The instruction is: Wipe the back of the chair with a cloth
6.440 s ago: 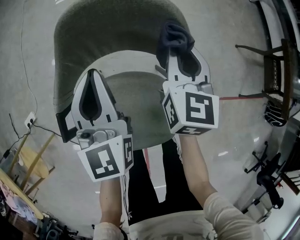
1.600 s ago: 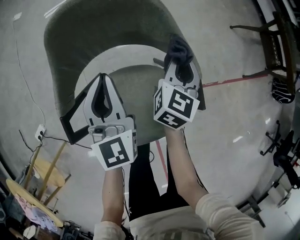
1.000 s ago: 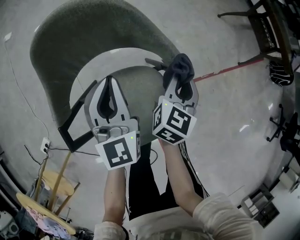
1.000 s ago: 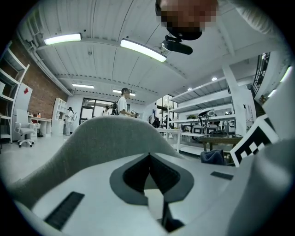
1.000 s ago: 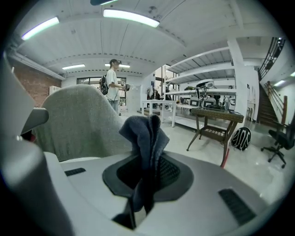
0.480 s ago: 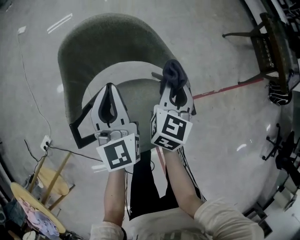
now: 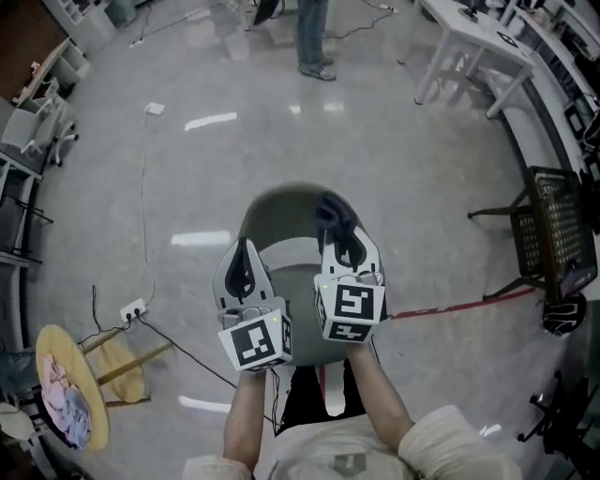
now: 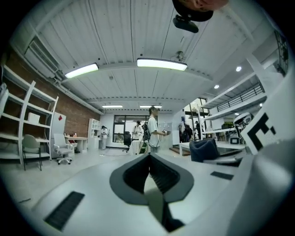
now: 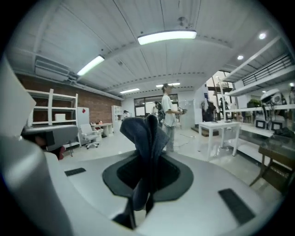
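The right gripper [image 9: 147,156] is clenched on a dark blue cloth [image 9: 143,131]. The cloth is pinched between the jaws; a bunched fold stands up past their tips and a tail hangs down behind them. The left gripper [image 8: 148,159] is closed, its jaws brought together with nothing between them.

In the head view both grippers are held out side by side in front of the person, the left slightly lower and nearer the body. A chair [image 7: 281,202] with an olive-green curved back is seen below them on a pale, glossy floor [image 7: 187,169]. The cloth lies over the right part of the top edge of the chair back in that view, but it cannot be told whether it touches. In the gripper views both tools are pointed level into a large room, and the cloth is also seen off to the right of the left gripper.

A round yellow stool [image 7: 70,394] with pale rags heaped on it stands at the lower left, and a power strip [image 7: 133,307] with a cable lies near it. A black mesh chair [image 7: 553,230] stands well apart at the right and a white table [image 7: 473,42] at the upper right. The legs of a standing person [image 7: 312,28] are seen at the far edge.
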`<move>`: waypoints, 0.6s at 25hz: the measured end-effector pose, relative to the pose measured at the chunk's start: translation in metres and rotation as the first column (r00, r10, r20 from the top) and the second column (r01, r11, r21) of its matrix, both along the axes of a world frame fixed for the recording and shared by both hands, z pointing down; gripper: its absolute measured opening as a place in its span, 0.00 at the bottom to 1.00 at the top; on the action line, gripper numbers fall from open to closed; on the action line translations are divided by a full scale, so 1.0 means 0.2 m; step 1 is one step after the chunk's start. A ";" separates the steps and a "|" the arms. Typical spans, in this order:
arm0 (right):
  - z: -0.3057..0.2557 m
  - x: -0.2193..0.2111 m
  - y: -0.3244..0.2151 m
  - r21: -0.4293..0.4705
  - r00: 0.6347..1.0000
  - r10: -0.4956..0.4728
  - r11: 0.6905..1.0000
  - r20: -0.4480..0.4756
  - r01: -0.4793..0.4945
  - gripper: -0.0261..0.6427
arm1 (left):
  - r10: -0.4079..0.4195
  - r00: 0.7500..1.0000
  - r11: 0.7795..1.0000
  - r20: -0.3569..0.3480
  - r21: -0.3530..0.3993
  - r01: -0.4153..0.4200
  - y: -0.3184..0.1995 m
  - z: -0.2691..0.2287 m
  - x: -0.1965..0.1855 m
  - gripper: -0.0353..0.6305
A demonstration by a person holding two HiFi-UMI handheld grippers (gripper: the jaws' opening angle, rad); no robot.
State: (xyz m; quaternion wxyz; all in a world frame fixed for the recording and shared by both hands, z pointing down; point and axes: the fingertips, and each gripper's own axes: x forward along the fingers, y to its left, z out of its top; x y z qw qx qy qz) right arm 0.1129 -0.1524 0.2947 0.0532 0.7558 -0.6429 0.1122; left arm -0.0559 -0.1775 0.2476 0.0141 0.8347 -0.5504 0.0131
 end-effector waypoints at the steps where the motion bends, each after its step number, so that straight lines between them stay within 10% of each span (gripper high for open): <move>1: -0.11 -0.04 -0.02 0.026 0.999 -0.047 0.999 -0.009 0.048 0.12 | -0.020 1.000 1.000 0.008 0.022 0.019 0.01 -0.09 -0.02 0.08; 15: -0.78 -0.38 0.33 0.188 0.888 -0.448 0.868 -0.104 0.460 0.12 | -0.159 0.985 0.982 -0.060 0.095 0.164 0.58 -0.57 -0.19 0.08</move>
